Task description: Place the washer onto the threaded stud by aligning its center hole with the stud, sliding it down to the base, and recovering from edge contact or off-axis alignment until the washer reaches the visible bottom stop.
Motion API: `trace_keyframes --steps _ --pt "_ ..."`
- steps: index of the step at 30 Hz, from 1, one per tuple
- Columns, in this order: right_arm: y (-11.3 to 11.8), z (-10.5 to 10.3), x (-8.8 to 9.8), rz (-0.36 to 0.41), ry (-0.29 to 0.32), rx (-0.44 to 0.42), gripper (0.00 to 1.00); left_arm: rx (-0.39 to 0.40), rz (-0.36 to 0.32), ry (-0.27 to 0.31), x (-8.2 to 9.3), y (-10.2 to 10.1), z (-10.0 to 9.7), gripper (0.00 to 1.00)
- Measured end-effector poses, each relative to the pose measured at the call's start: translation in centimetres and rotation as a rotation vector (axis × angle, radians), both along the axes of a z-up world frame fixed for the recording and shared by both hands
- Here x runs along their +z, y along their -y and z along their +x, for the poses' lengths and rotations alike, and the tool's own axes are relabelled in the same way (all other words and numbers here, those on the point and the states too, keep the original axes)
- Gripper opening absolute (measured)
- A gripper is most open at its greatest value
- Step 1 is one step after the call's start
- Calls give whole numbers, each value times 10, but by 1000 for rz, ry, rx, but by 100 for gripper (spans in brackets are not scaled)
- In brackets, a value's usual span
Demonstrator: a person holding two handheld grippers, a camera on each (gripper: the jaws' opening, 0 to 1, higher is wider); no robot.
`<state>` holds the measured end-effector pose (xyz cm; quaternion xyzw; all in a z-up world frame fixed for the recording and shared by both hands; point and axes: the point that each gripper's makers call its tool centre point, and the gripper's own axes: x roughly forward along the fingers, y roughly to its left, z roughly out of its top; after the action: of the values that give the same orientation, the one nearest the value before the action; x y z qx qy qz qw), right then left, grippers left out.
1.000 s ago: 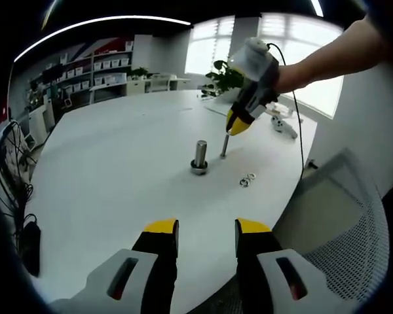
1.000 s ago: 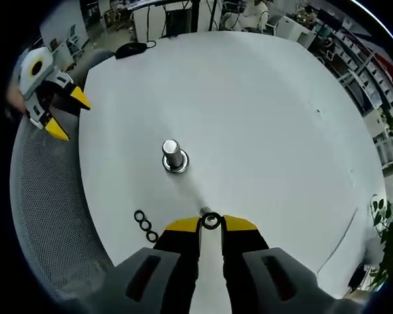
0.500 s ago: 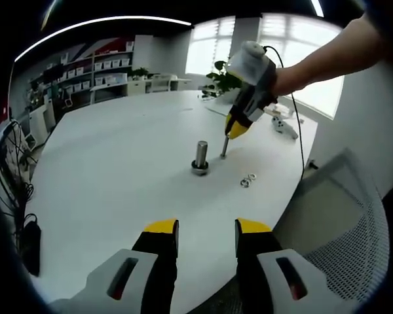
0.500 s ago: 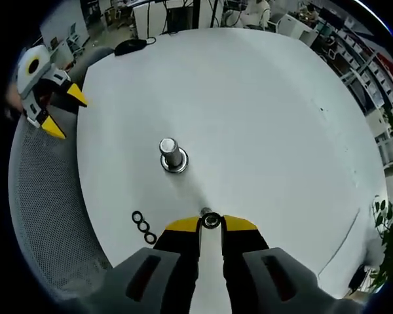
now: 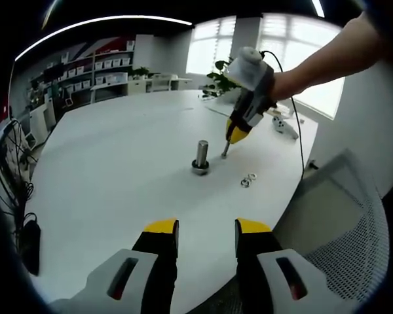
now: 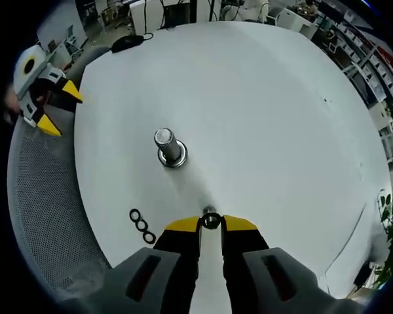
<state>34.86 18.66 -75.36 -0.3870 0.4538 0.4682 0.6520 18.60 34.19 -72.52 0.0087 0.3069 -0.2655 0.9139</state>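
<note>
the right gripper (image 6: 210, 222) has its jaws pinched on a washer (image 6: 210, 220) at the tips, held above the white table (image 6: 262, 118) a bit short of the threaded stud (image 6: 168, 145). three spare washers (image 6: 141, 225) lie near the table edge. the left gripper (image 5: 207, 229) hangs back, jaws apart and holding nothing.

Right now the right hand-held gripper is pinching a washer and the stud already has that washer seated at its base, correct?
Not quite. The right hand-held gripper does pinch the washer, but that washer is apart from the stud, not seated at its base, as the right gripper view shows.
</note>
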Motion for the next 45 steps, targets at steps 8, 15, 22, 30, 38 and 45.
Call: trace_keyframes --steps 8,15,22,30,38,45 --pt "0 1 -11 -16 -19 4 14 3 -4 -1 0 -1 0 32" --pt "1 2 -19 -30 -31 11 14 3 -6 -4 0 0 0 32" --pt "5 1 -28 -53 -53 1 14 5 -14 -8 0 0 0 32" --pt "7 0 -34 -63 -65 -6 14 7 -16 -11 -1 0 0 32" --pt "7 -2 -38 -66 -67 -14 14 7 -15 -12 -1 0 0 32" --pt "7 -3 -40 -63 -66 -29 15 8 -15 -12 -1 0 0 32"
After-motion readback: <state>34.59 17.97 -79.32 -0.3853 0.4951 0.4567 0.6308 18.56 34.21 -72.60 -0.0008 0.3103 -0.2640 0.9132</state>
